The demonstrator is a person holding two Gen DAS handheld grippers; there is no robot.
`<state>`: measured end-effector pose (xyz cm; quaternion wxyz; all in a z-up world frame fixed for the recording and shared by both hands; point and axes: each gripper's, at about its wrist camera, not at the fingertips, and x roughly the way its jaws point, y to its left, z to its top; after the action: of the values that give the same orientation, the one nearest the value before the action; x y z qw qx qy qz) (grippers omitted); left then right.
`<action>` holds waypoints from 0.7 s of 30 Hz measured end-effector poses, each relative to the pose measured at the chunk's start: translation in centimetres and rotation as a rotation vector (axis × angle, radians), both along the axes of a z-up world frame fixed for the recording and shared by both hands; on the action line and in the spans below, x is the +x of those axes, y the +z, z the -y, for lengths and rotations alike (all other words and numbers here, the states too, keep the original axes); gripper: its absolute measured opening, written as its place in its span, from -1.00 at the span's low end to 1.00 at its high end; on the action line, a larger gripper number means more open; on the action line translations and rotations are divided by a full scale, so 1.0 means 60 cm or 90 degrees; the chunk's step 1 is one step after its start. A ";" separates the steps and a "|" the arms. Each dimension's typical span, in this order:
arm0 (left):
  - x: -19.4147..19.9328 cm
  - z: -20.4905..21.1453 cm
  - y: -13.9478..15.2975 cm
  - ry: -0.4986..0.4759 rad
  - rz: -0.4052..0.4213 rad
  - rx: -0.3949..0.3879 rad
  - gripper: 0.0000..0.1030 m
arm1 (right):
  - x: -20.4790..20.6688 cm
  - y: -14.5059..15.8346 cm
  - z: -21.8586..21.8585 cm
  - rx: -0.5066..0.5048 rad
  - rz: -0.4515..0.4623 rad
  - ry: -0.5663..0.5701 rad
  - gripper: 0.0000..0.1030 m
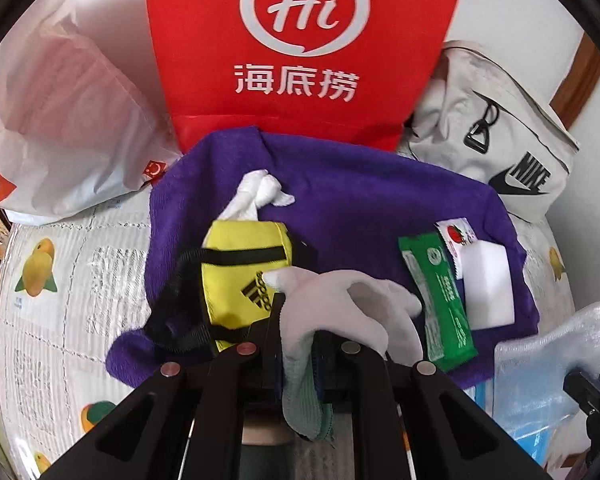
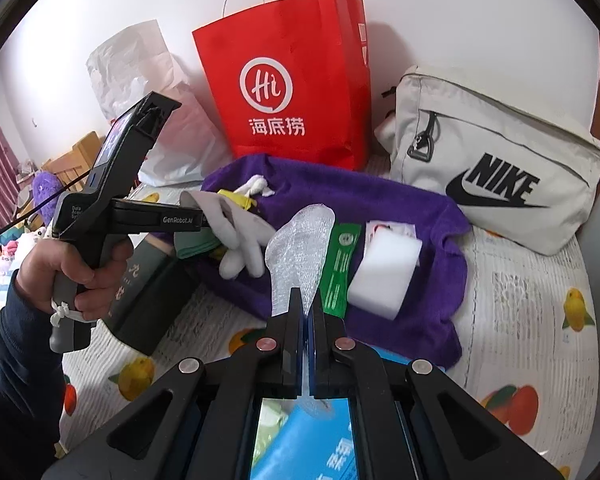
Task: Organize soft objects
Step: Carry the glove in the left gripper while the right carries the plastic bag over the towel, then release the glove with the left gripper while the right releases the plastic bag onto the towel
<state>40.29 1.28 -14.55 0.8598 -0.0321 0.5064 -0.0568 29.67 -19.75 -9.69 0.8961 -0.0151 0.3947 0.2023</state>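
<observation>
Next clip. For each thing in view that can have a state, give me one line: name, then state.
Left claw: shut on the glove.
Right claw: shut on the bubble wrap.
Glove: pinched, hanging over the towel.
Bubble wrap: pinched at one end, held up.
Towel: spread flat, rumpled at the edges.
Red bag: upright, handles up.
Nike bag: zipped shut, leaning against the wall.
Yellow pouch: lying on the towel.

Fruit-print bed cover (image 2: 532,292), purple towel (image 2: 380,200), red paper bag (image 2: 284,80), beige Nike bag (image 2: 500,168), dark box (image 2: 148,292)
</observation>
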 end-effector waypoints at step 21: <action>0.048 -0.048 0.012 0.009 0.032 -0.078 -0.79 | 0.144 0.001 -0.044 0.006 -0.011 -0.032 -0.97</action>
<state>43.16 4.15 -13.85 0.8691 -0.0872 0.4799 -0.0822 38.33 -17.10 -9.62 0.8976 0.0004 0.4015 0.1818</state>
